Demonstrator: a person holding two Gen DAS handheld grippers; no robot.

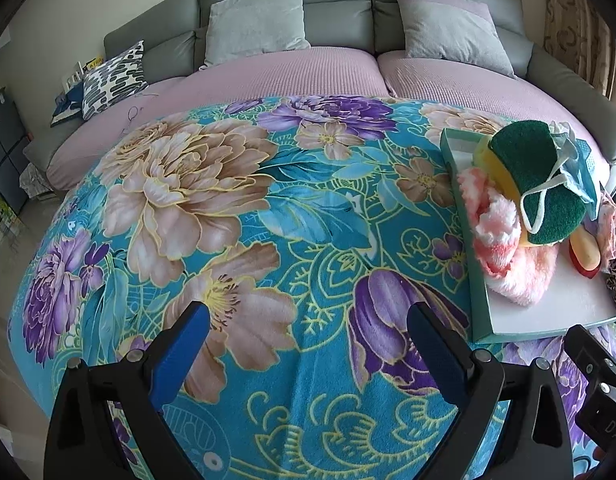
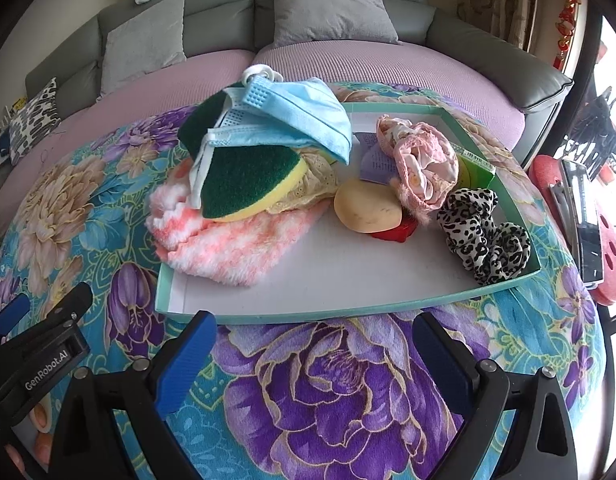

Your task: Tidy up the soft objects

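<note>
- Hovering low over the floral blanket (image 1: 268,208), left gripper (image 1: 308,344) and right gripper (image 2: 313,354) both spread, holding nothing
- Soft objects piled in teal tray (image 2: 308,314): face mask (image 2: 308,116), sponge (image 2: 248,184), fluffy cloth (image 2: 228,248), scrunchie (image 2: 483,236), presumably gathered for sorting

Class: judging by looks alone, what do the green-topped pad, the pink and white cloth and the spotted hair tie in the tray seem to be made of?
Green-topped pad: likely yellow foam sponge under coarse matte scouring fibre.
Pink and white cloth: fluffy long pile, probably plush microfibre.
Spotted hair tie: thin gathered fabric, slight sheen, fibre unclear.
</note>
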